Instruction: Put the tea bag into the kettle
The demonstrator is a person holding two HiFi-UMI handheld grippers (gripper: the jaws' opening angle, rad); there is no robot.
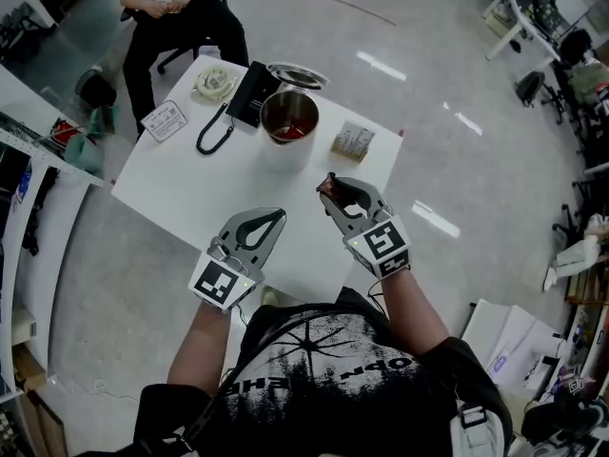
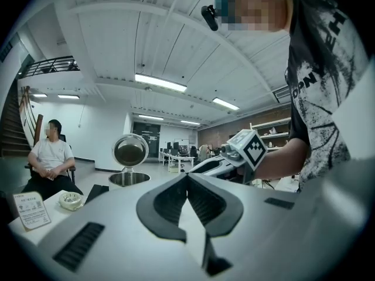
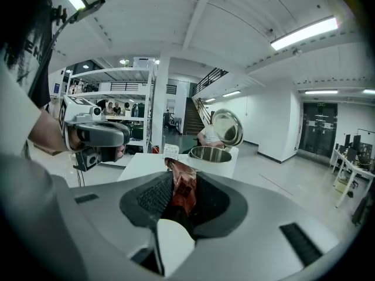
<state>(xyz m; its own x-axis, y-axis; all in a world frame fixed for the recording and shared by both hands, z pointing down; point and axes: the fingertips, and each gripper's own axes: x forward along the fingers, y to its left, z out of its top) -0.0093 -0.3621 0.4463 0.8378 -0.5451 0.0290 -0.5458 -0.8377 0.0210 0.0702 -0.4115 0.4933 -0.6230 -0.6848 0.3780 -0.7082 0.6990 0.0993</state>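
Nearest the viewer, the left gripper (image 1: 277, 216) hovers over the smooth white counter (image 1: 181, 193), its grey jaws pressed together with nothing between them. Just beside it, the right gripper (image 1: 330, 190) is clenched on the tea bag (image 3: 183, 184). This is a small reddish-brown foil sachet, standing upright between ribbed black pads with its crinkled top edge poking above the jaw tips. It looks very light, thin and floppy, with a slick wrapper that might slide. A pinch across its flat middle, as here, seems the safest hold, and squeezed harder it would likely crumple rather than break. Farther across the counter stands the kettle (image 1: 288, 120), a round pot of shiny steel, its hinged lid (image 1: 298, 75) tipped open and something reddish inside. A small box (image 1: 353, 142) lies near its right side, and a black base (image 1: 249, 93) with a looped cord near its left. Beyond the counter, a person sits in a chair.
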